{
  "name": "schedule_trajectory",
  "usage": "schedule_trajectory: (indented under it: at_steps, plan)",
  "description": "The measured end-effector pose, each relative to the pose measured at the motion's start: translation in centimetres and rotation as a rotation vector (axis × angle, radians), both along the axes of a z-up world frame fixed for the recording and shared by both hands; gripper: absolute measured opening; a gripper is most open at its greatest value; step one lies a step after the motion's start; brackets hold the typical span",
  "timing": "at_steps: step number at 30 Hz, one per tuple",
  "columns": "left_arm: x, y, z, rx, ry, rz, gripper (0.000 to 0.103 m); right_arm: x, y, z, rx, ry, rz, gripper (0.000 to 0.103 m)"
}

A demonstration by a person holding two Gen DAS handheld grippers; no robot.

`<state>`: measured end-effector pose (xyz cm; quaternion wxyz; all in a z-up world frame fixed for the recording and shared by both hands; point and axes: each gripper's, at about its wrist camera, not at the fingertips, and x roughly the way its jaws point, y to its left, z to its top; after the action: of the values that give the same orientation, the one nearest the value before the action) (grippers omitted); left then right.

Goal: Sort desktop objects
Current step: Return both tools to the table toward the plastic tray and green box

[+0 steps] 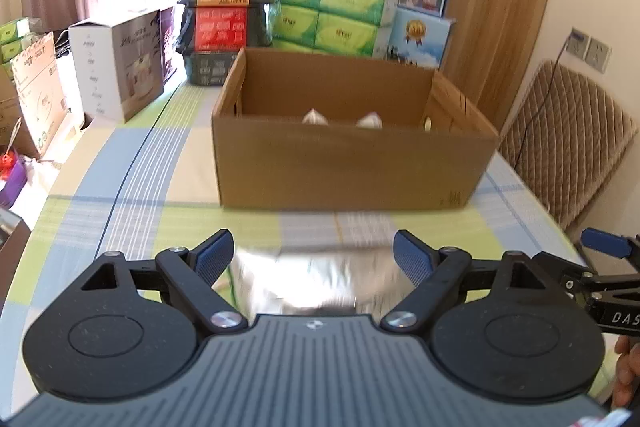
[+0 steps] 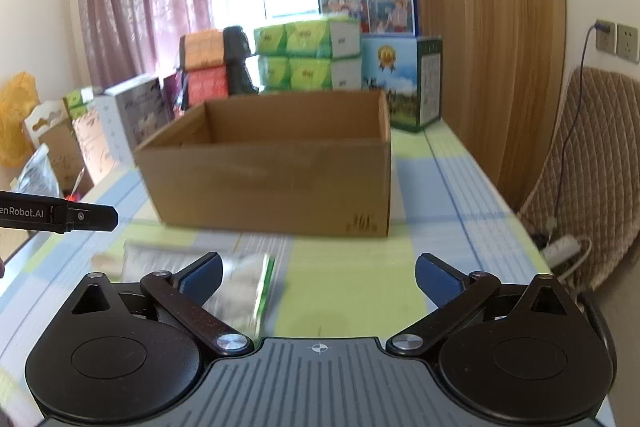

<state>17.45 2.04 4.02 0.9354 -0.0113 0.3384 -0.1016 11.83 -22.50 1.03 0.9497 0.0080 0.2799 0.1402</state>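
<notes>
Spread wide, the left gripper straddles a shiny packet on the cloth; the right gripper, equally agape, has it off to its left (blurred). Slick film could slip on closing. Only the left view shows white items inside the box ahead.

Open cardboard box and foil packet on the checked tablecloth

The brown cardboard box is sitting upright near the middle of the table, its top open, with two white rounded items showing just above its near wall and something pale at the right inner corner, too blurred to identify. A flat silvery packet with a green edge is lying on the cloth in front of the box, apart from it and blurred.
</notes>
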Motion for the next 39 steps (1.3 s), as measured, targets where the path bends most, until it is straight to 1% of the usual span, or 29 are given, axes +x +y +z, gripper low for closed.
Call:
schedule_trajectory:
  at_steps: [3,5,8,10,13,17,23,27,34,39]
  plan:
    - [-2.1,0.1,-0.9,0.027,0.015,-0.013,0.086,-2.1,0.0,-0.8,-0.002,0.030,0.004,0.101]
    - [-3.5,0.4,-1.6,0.016,0.035,-0.015,0.089,-3.2,0.1,-1.3,-0.006,0.049,0.014,0.101]
    - [-5.4,0.8,-3.1,0.004,0.069,-0.008,0.090,-4.9,0.3,-2.3,-0.019,0.073,0.028,0.101]
    - [-6.4,0.7,-3.8,0.028,0.073,-0.016,0.090,-5.8,0.5,-3.0,-0.028,0.091,0.042,0.101]
    - [-7.4,0.3,-4.2,0.070,0.053,-0.029,0.090,-6.6,1.2,-4.2,-0.053,0.112,0.065,0.101]
    - [-7.4,0.3,-4.0,0.052,0.043,-0.027,0.091,-6.4,1.9,-4.9,-0.067,0.120,0.076,0.101]
    - [-6.7,1.0,-4.2,-0.001,0.074,0.001,0.092,-5.4,2.2,-6.2,-0.037,0.162,0.080,0.101]
    - [-6.5,0.8,-4.5,0.004,0.085,0.000,0.093,-4.4,2.7,-7.1,-0.023,0.188,0.078,0.101]
    - [-6.1,1.1,-5.0,-0.005,0.107,0.023,0.093,-3.8,3.7,-7.8,-0.046,0.184,0.104,0.101]
    - [-5.7,1.1,-5.3,-0.013,0.120,0.032,0.093,-3.3,4.0,-8.2,-0.036,0.194,0.100,0.101]
